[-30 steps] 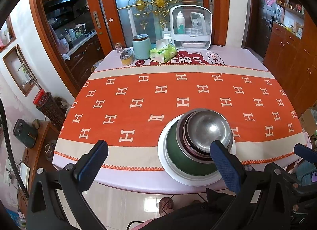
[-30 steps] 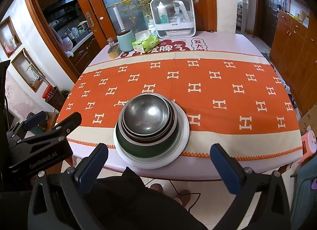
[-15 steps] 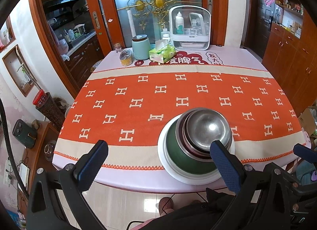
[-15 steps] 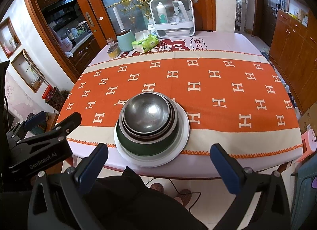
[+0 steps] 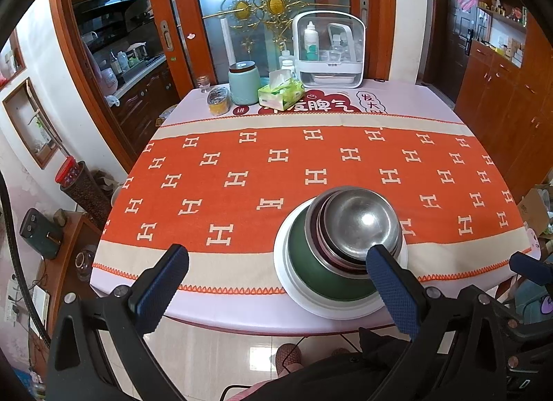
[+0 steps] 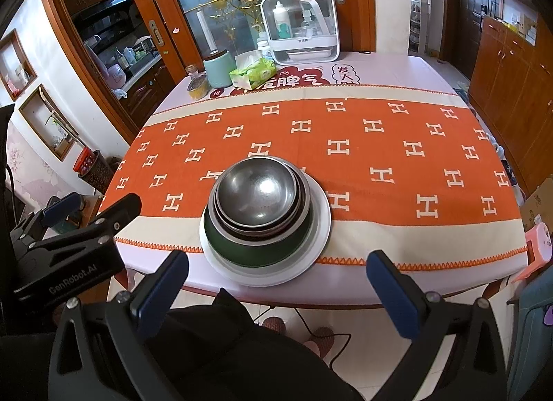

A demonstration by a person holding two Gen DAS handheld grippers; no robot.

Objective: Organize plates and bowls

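A stack stands near the table's front edge: a white plate [image 5: 287, 276] [image 6: 319, 225] at the bottom, a dark green bowl [image 5: 304, 256] [image 6: 255, 252] on it, and nested steel bowls [image 5: 359, 221] [image 6: 259, 190] on top. My left gripper [image 5: 276, 283] is open and empty, held before the table edge, left of the stack. My right gripper [image 6: 276, 283] is open and empty, held in front of the stack and off the table. The left gripper's body also shows in the right wrist view [image 6: 69, 245].
The table carries an orange patterned cloth [image 5: 242, 159]. At the back stand a white dispenser case [image 5: 328, 48], a tissue box [image 5: 280, 93], a teal jar [image 5: 243, 83] and a small yellow jar [image 5: 218, 101]. Wooden cabinets [image 6: 511, 66] line the right.
Both grippers drifted very slightly; the stack shifts a little in view. Nothing was taken hold of or let go.
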